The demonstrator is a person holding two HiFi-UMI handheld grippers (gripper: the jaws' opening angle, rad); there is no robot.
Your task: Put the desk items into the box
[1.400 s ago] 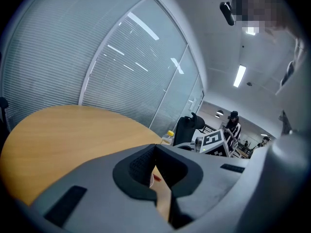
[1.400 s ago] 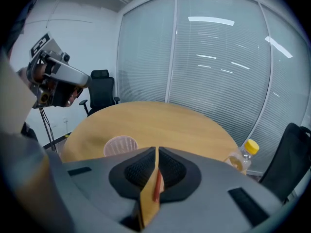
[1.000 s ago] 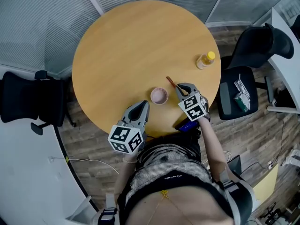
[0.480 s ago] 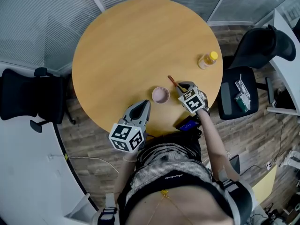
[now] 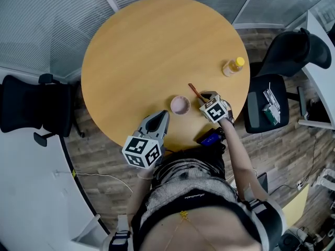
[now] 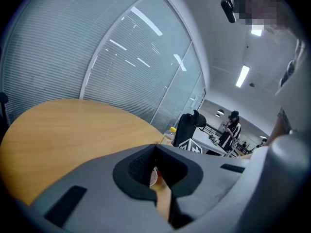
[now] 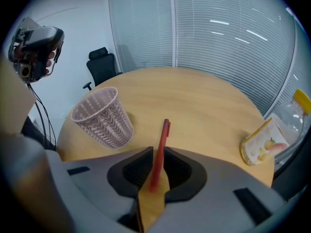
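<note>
A black office chair [image 5: 31,109] stands on the floor at 9 o'clock of the round light-wood table [image 5: 152,51]. At the table's 6 o'clock rim hangs the left gripper [image 5: 161,117]. In the left gripper view its jaws are pressed together at the tips with nothing between them [image 6: 155,147] (only a sliver of tabletop and pink weave shows through the slit below).

Just past it, toward 1 o'clock, a pale pink woven plastic basket [image 5: 179,105] stands upright on the table, its mouth open to the top. In the right gripper view the basket [image 7: 103,118] sits at 10 o'clock of the jaws, apart from them.

Next comes the thin red pen [image 5: 195,92], slanting toward 11 o'clock from the right gripper [image 5: 207,99], which is clamped on the pen's near end. The right gripper view shows both jaws [image 7: 156,154] closed narrowly against the pen [image 7: 159,152], whose far end juts out toward 12 o'clock over the wood, beside the basket and not touching it.

At the table's 3 o'clock edge a clear plastic bottle with a yellow cap [image 5: 232,67] stands well apart from the pen. A second black chair [image 5: 282,61] is on the floor beyond it.
</note>
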